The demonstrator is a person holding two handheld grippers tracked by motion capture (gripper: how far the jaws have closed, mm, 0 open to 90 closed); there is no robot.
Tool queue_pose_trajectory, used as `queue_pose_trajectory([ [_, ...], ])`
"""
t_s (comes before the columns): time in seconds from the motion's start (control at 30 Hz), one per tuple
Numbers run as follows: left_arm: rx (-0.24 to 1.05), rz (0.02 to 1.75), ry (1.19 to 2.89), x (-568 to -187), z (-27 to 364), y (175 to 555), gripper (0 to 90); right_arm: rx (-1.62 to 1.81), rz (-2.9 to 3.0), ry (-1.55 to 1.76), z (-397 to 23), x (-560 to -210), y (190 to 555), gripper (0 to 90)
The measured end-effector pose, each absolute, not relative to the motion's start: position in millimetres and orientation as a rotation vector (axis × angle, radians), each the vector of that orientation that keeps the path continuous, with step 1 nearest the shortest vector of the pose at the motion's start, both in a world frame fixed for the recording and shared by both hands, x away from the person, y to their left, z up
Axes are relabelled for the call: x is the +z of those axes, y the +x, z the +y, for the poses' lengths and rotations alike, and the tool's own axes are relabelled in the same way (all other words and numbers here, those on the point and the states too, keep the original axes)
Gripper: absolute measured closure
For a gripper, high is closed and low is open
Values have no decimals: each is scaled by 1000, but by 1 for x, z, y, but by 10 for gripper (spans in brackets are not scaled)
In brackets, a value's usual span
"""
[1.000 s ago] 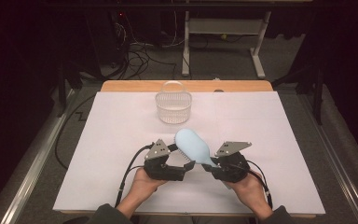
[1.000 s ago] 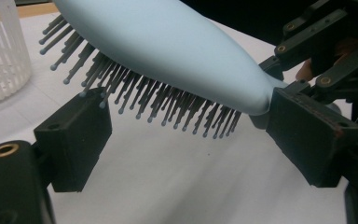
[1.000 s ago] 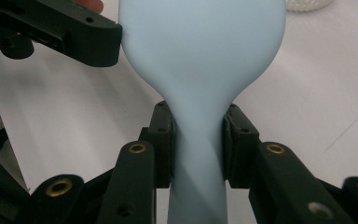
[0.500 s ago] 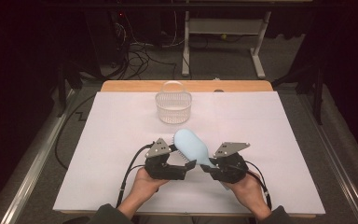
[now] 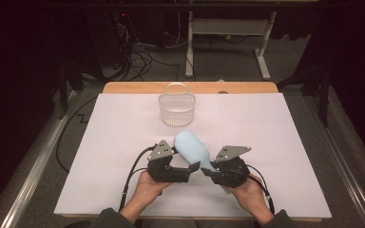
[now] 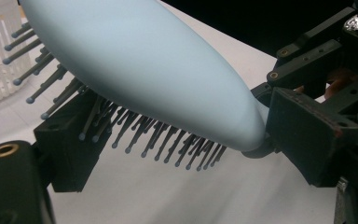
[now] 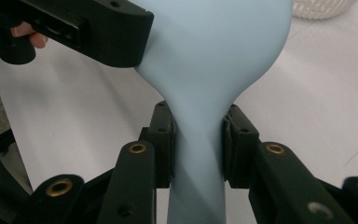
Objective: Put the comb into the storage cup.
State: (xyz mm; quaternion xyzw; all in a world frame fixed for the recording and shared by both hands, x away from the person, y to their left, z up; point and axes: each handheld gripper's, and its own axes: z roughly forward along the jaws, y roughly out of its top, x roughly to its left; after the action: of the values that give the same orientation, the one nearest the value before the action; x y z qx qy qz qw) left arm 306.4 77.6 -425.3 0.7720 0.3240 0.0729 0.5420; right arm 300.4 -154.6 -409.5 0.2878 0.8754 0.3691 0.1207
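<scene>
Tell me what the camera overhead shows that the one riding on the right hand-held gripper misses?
Overhead: the whole white table, the person's two hands and the floor cables beyond.
Right gripper view: the right hand-held gripper clamped on the hairbrush handle, close up.
Both: the blue hairbrush, the left hand-held gripper at its head, and the white basket.

Dark room, grey floor (image 5: 228, 66), tangled cables (image 5: 140, 57), white desk frame (image 5: 228, 28)

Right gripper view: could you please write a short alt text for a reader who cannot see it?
A light blue hairbrush is clamped at its handle by the right hand-held gripper. The left hand-held gripper touches the brush head above a white table, near a white basket.
</scene>
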Motion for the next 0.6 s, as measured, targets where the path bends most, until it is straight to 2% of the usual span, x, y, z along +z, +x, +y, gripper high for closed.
queue_pose_trajectory([
  [0.6,180,757,1851,-427,78,306,137,1069,2590,765,-135,-412,295,704],
])
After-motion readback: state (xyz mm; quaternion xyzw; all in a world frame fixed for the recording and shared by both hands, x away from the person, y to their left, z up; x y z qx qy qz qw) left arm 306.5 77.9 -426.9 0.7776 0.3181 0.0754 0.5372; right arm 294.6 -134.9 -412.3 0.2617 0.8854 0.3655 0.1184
